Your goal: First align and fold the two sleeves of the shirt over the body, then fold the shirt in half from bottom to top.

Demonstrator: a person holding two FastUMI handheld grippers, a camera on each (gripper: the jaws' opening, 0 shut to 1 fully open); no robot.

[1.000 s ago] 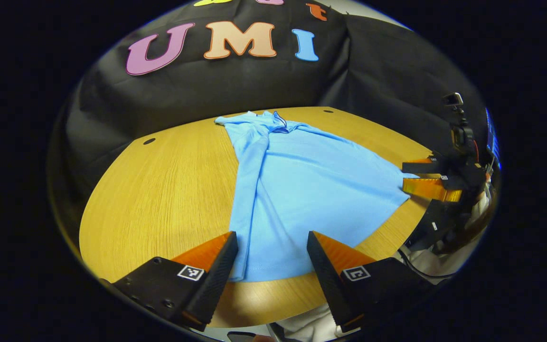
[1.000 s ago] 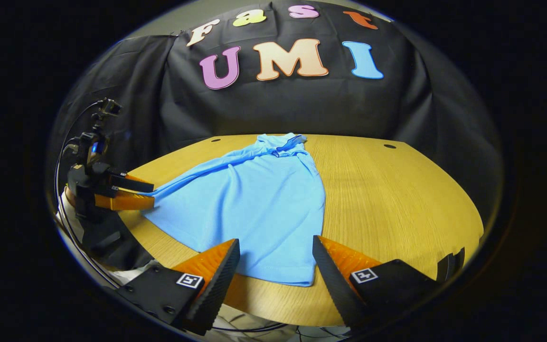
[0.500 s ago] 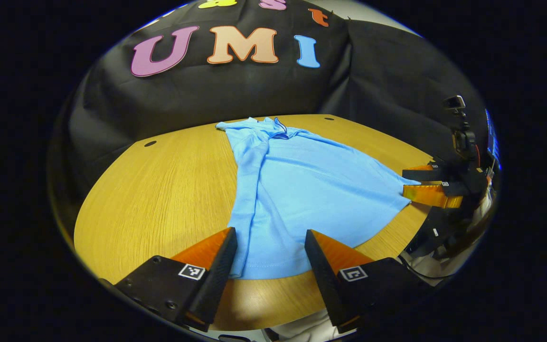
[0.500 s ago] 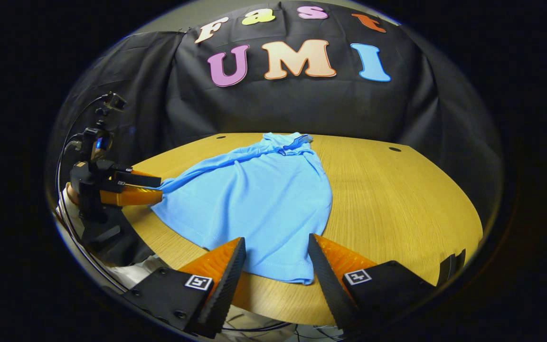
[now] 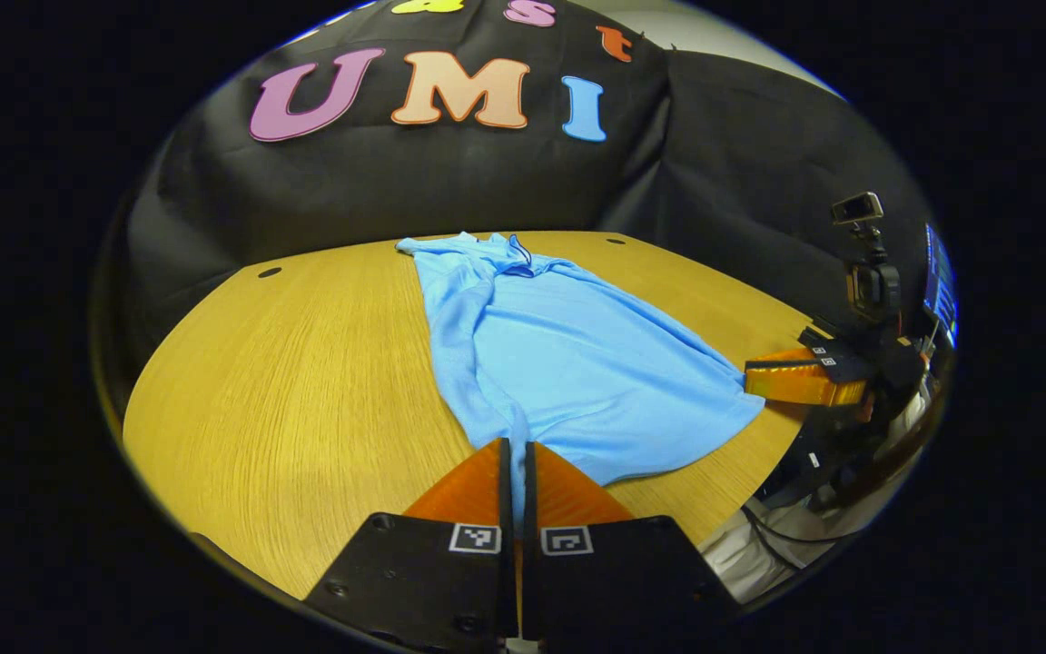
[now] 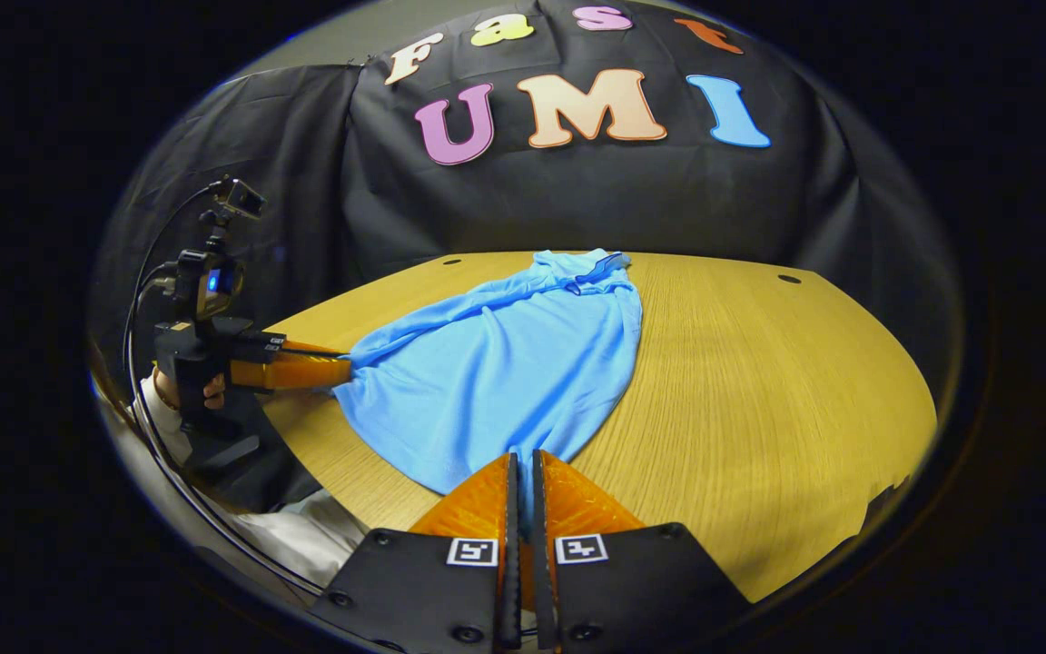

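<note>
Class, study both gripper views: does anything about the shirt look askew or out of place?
Yes. The blue shirt lies slanted and rumpled on the wooden table, not flat. Each bottom corner is pinched by a shut gripper, the left gripper and the right gripper, and the cloth bunches into long creases towards the collar.

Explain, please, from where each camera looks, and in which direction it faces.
Left gripper view: rides the left gripper, facing across the table along the blue shirt to the collar; its own fingers pinch the hem.
Right gripper view: rides the right gripper, likewise; a hand holds the far gripper.
Shared: shirt, table, both grippers.
</note>
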